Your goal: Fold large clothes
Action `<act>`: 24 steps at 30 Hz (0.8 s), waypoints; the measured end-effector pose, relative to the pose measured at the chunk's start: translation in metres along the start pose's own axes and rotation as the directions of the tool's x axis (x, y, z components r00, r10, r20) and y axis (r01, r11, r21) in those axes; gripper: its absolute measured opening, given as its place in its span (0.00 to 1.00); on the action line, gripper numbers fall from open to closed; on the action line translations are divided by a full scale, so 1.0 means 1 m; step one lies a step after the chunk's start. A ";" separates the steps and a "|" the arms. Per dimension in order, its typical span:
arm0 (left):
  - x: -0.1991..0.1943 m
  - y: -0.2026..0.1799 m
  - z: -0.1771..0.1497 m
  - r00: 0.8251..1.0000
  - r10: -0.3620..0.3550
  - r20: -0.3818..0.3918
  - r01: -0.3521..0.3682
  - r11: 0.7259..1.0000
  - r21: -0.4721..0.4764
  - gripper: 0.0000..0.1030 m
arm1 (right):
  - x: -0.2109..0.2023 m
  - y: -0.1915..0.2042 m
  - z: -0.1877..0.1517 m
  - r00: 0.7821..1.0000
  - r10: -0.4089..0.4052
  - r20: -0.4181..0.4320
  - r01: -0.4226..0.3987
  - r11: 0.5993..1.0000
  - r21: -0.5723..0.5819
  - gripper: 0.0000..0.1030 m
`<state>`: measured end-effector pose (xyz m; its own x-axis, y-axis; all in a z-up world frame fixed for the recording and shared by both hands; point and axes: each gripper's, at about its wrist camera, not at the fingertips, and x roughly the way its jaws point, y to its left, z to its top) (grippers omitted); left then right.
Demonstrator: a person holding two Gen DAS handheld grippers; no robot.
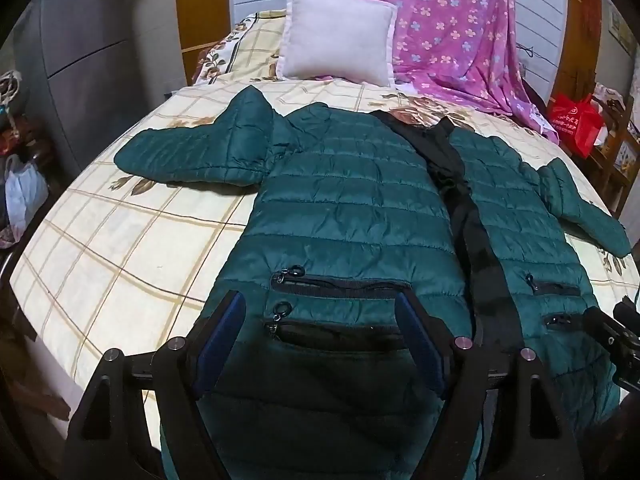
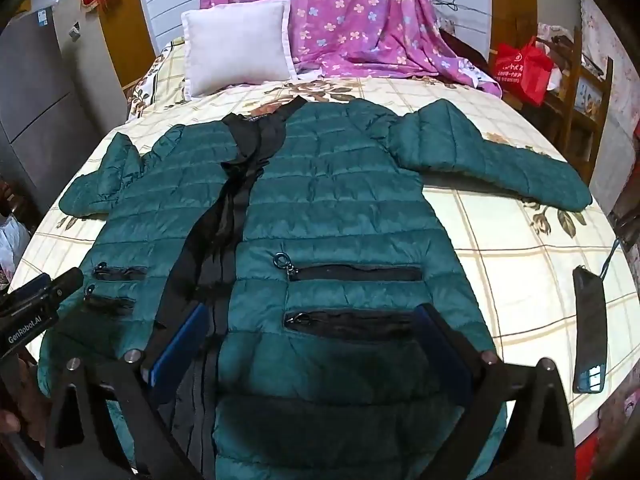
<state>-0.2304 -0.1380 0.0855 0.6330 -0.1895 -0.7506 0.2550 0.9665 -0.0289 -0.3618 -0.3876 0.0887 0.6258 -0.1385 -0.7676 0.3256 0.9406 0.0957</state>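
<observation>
A dark green quilted puffer jacket [image 1: 344,208] lies front-up on the bed, sleeves spread to both sides, with its black lining showing along the open front; it also shows in the right wrist view [image 2: 340,216]. My left gripper [image 1: 320,340] is open and empty, hovering over the jacket's left front panel by the two zip pockets near the hem. My right gripper [image 2: 312,348] is open and empty over the right front panel's pockets. Each gripper shows at the edge of the other's view: the right one [image 1: 616,336] and the left one [image 2: 36,300].
The bed [image 1: 120,248] has a cream checked floral sheet. A white pillow [image 1: 336,40] and a purple floral blanket [image 1: 452,28] lie at the head. A black phone [image 2: 590,320] lies on the sheet to the right. A red bag [image 2: 524,68] sits beyond.
</observation>
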 end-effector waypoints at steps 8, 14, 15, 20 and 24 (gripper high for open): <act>-0.004 -0.012 -0.005 1.000 -0.013 0.004 0.013 1.000 0.027 0.53 | 0.004 0.003 -0.003 1.000 -0.012 0.002 0.012 1.000 -0.004 1.00; -0.002 -0.020 -0.010 0.999 -0.036 -0.013 0.037 0.999 0.040 0.53 | 0.009 0.005 -0.004 1.000 -0.028 -0.008 0.028 0.999 -0.020 1.00; -0.001 -0.020 -0.010 0.999 -0.036 -0.015 0.036 0.998 0.043 0.53 | 0.008 0.004 -0.004 1.000 -0.020 0.001 0.020 1.000 -0.012 1.00; 0.002 -0.022 -0.012 0.999 -0.037 -0.026 0.038 0.998 0.040 0.53 | 0.009 0.005 -0.005 1.000 -0.027 -0.011 0.027 0.999 -0.022 1.00; 0.004 -0.023 -0.013 0.999 -0.034 -0.028 0.036 0.999 0.041 0.53 | 0.013 0.005 -0.005 1.000 -0.020 -0.013 0.020 1.000 -0.016 1.00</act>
<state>-0.2431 -0.1582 0.0749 0.6030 -0.2176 -0.7675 0.3072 0.9512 -0.0284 -0.3556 -0.3826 0.0757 0.6100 -0.1533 -0.7774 0.3263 0.9427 0.0702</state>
